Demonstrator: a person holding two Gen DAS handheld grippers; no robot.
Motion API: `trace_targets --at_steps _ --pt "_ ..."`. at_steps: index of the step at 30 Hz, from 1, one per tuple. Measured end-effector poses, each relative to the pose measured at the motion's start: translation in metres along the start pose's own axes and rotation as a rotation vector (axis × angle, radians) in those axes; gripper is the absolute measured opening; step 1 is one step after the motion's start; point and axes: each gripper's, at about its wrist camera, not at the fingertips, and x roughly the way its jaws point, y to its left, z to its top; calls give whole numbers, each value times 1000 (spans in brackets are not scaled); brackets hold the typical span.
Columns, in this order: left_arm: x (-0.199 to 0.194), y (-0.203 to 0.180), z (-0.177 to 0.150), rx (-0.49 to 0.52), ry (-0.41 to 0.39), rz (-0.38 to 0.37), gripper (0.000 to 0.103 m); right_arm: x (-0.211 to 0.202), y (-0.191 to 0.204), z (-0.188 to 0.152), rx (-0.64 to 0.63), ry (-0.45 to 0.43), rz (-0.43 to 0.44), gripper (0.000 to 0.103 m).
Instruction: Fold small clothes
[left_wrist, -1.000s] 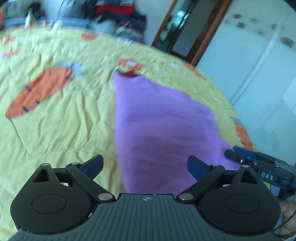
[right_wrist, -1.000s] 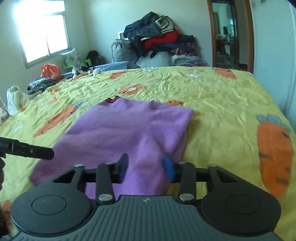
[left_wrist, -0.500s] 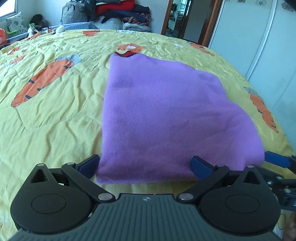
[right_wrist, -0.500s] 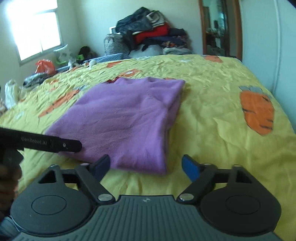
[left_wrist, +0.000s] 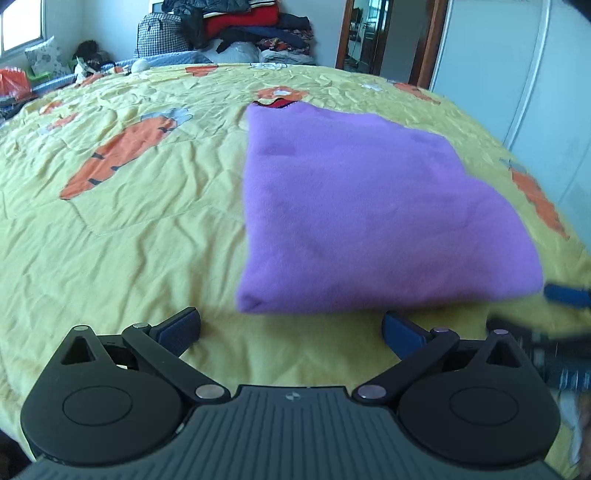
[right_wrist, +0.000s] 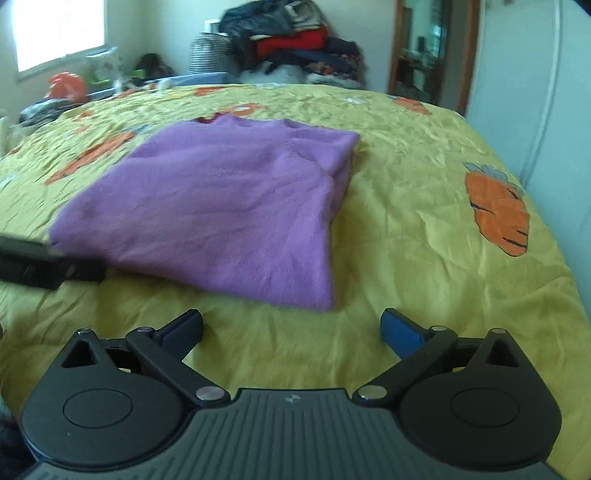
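Purple sweater: laid flat near the middle of the bed, folded into a rough rectangle with a doubled edge along one side; a red trim is seen at the far neckline; no gripper touches it

Right gripper: jaws have just been opening and are spread wide, nothing between them; it is held just short of the near corner of the sweater, over bare bedspread

Left gripper: jaws likewise spread, empty, placed just before the other near corner; its finger is also seen at the left edge of the right wrist view

Yellow bedspread: wrinkled, printed with orange carrots, borne under the garment

Pile of clothes: stacked against the far wall, well apart from the work

Step judged: the near hem is released or about to be taken. Next move calls for both near corners to be pinched together and carried toward the neckline, layers kept aligned
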Motion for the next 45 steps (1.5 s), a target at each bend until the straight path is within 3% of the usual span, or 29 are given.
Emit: trace_targets --at_steps 5,8,13,19,26,45 --pt "-9 -1 -12 -14 -7 30 103 11 6 7 45 -5 -52 103" --pt "-10 -5 -16 -19 -32 60 103 12 5 12 1 22 28 103" --pt "-8 -9 -16 -13 -48 83 103 9 10 8 -54 14 74 103" --pt "-8 -11 -20 -30 -85 98 103 10 9 5 -31 -15 48 103" --pt "-6 -11 -16 -46 -64 105 103 3 14 -6 9 -52 -3 103" --pt "-4 -13 -13 -60 -44 126 103 3 13 -6 10 -54 3 103"
